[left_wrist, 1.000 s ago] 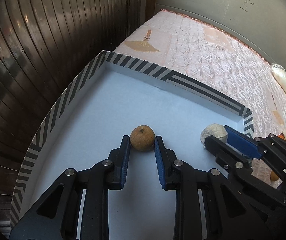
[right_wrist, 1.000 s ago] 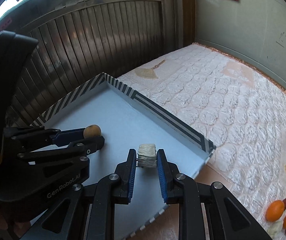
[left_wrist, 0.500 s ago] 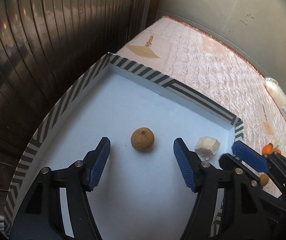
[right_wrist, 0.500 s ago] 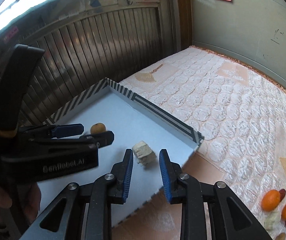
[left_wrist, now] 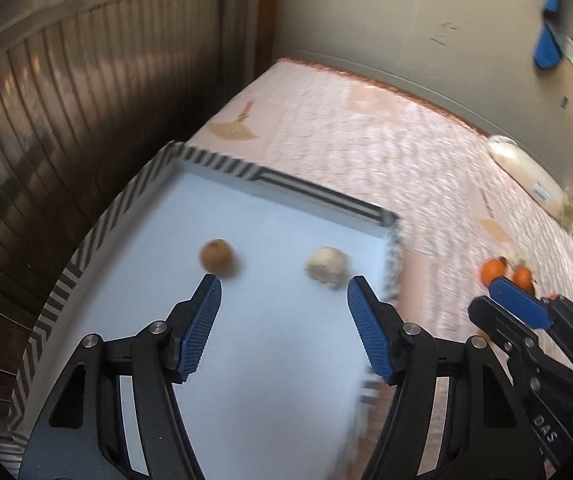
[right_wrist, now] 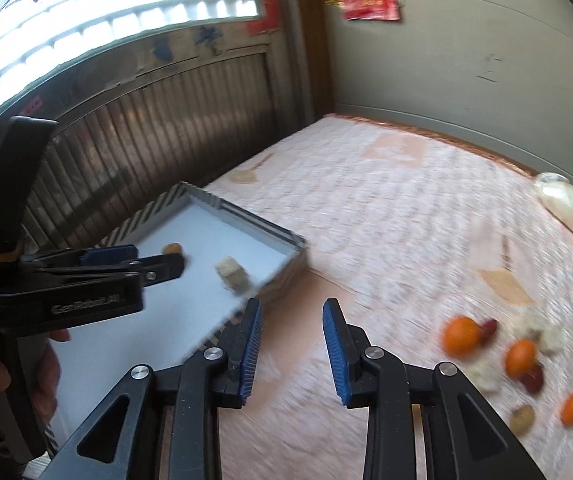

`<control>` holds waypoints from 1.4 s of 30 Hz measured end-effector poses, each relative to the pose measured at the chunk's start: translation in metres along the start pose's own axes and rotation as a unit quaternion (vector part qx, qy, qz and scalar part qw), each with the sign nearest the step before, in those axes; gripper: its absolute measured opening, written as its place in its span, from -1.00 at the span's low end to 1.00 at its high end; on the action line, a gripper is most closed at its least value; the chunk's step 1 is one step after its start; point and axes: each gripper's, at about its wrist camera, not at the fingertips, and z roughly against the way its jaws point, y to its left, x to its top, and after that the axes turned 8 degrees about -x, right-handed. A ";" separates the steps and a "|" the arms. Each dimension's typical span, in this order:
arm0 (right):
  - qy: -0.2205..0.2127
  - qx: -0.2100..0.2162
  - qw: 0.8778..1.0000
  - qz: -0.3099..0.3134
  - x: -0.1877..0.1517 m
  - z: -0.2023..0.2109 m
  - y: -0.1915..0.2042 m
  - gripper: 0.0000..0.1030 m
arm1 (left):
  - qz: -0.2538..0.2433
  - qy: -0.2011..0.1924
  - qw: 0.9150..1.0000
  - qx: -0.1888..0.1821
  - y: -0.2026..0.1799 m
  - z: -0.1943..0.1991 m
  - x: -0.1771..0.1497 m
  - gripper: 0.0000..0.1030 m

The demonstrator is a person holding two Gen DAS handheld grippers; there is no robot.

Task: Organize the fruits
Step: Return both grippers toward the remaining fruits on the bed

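A white tray with a striped rim (left_wrist: 314, 194) (right_wrist: 242, 216) lies on the pink quilted mattress. In it sit a small brown round fruit (left_wrist: 216, 255) (right_wrist: 173, 249) and a pale lumpy piece (left_wrist: 326, 267) (right_wrist: 233, 271). My left gripper (left_wrist: 284, 312) is open and empty, above the tray just short of both. My right gripper (right_wrist: 291, 340) is open and empty over the mattress, right of the tray. A pile of fruit lies at the right: oranges (right_wrist: 461, 336) (left_wrist: 493, 270), red dates (right_wrist: 532, 374), a brown fruit (right_wrist: 522, 419) and pale pieces (right_wrist: 548, 338).
A dark slatted wooden wall (left_wrist: 46, 140) runs along the tray's left side. A clear bottle (right_wrist: 570, 204) lies at the mattress's far right edge by the grey wall. The left gripper's body (right_wrist: 66, 280) shows in the right wrist view.
Both grippers opened and let go of the brown fruit and the pale piece, which stay in the tray. Both pulled back and up; the right one swung right over the mattress.
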 end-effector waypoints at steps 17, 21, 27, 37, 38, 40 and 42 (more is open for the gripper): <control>0.006 -0.094 0.993 -0.072 -0.061 0.058 -0.092 -0.36 | -0.090 0.014 0.995 -0.050 -0.117 -0.015 -0.041 0.29; 0.007 -0.112 0.990 -0.086 -0.076 0.070 -0.112 -0.26 | -0.104 0.018 0.993 -0.052 -0.134 -0.023 -0.047 0.29; 0.020 -0.135 0.985 -0.102 -0.090 0.074 -0.136 -0.25 | -0.107 0.032 0.992 -0.057 -0.143 -0.035 -0.052 0.29; 0.031 -0.136 0.982 -0.125 -0.105 0.070 -0.153 -0.24 | -0.117 0.046 0.989 -0.076 -0.154 -0.046 -0.057 0.29; 0.031 -0.135 0.982 -0.126 -0.105 0.069 -0.153 -0.24 | -0.118 0.046 0.989 -0.077 -0.155 -0.046 -0.057 0.29; 0.031 -0.134 0.983 -0.126 -0.105 0.068 -0.153 -0.24 | -0.119 0.047 0.989 -0.077 -0.156 -0.048 -0.057 0.29; 0.029 -0.131 0.983 -0.125 -0.105 0.067 -0.152 -0.24 | -0.119 0.048 0.989 -0.078 -0.158 -0.050 -0.057 0.29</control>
